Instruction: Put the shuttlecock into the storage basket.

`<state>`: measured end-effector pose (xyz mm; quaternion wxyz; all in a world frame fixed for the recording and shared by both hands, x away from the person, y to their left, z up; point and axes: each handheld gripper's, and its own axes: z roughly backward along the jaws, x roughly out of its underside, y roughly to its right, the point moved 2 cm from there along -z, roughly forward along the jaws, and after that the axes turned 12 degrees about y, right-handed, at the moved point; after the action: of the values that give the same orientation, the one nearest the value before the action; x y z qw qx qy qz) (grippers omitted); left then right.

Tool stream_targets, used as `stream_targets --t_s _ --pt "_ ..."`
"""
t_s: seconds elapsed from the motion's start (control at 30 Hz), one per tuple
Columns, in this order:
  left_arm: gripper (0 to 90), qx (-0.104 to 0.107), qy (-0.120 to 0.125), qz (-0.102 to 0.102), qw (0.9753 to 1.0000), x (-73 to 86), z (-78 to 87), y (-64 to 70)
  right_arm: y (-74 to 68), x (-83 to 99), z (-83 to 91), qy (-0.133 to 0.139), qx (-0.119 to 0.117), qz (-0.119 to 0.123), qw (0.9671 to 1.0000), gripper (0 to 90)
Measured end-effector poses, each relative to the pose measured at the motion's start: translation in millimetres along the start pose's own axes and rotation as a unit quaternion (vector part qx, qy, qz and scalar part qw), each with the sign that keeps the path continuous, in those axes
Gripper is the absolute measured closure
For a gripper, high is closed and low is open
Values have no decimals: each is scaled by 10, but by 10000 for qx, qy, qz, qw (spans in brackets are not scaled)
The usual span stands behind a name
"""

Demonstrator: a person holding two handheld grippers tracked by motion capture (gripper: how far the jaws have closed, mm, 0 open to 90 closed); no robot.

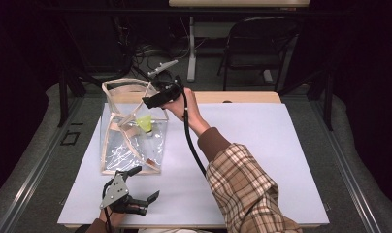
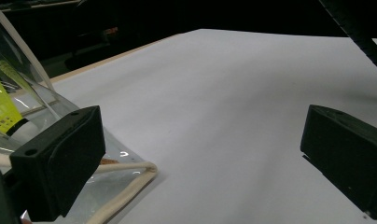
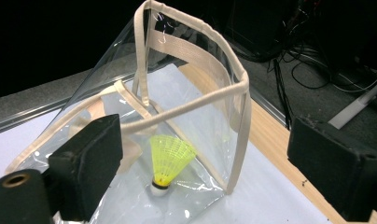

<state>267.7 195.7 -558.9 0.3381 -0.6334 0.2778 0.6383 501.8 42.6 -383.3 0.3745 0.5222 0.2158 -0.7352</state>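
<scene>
Shuttlecock [image 3: 168, 158] in clear bag [image 3: 210, 88], upright

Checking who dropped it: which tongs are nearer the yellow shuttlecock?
Right. The right tongs hover open just above the shuttlecock inside the clear bag; the left tongs sit open beyond the bag's near edge.

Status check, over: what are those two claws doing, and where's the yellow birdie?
Right gripper open, above the clear bag. Left gripper open, empty, near the bag's corner. Yellow shuttlecock inside the bag, upright on its cork. Nothing in the way.
</scene>
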Motion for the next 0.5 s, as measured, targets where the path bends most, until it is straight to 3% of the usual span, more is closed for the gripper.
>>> stream_targets --t_s 0.5 --pt "0 -17 -11 7 10000 0 -10 -1 40 175 228 25 -70 -39 10000 33"
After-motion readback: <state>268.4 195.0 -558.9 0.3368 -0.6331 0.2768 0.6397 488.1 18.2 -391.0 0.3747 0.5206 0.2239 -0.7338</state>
